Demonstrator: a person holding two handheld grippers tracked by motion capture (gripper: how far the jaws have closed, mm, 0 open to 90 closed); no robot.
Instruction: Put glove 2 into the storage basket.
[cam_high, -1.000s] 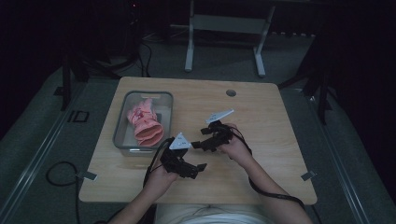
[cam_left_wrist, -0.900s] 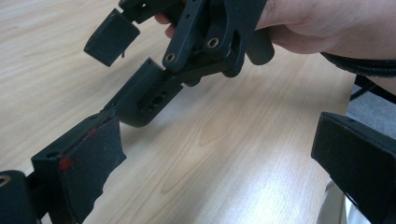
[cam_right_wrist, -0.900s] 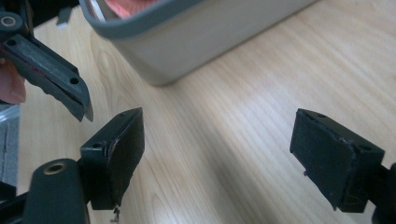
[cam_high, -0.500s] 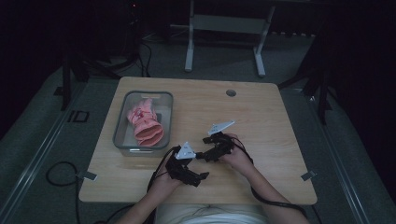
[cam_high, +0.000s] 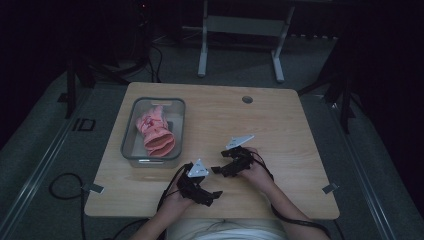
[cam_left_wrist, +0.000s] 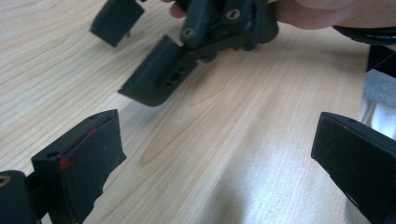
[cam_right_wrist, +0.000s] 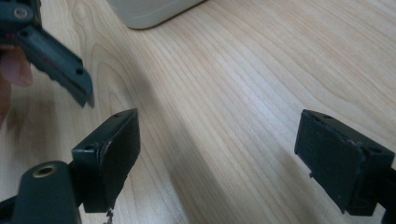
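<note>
My left gripper rests low over the wooden table near its front edge, held in a hand. Its jaws stand wide open with bare wood between them. Just to its right and slightly farther back, my right gripper points left toward it, also open and holding nothing. The two grippers face each other a short way apart. In the left gripper view the right gripper shows close ahead. One jaw of the left gripper shows at the upper left of the right gripper view.
A clear plastic bin holding a crumpled pink cloth stands at the table's left, its corner showing near the right gripper. A round cable hole sits near the far edge. A metal stand is on the floor beyond.
Both grippers have drawn back toward the table's front edge and lowered, staying close together. The bin and cloth have not moved.
</note>
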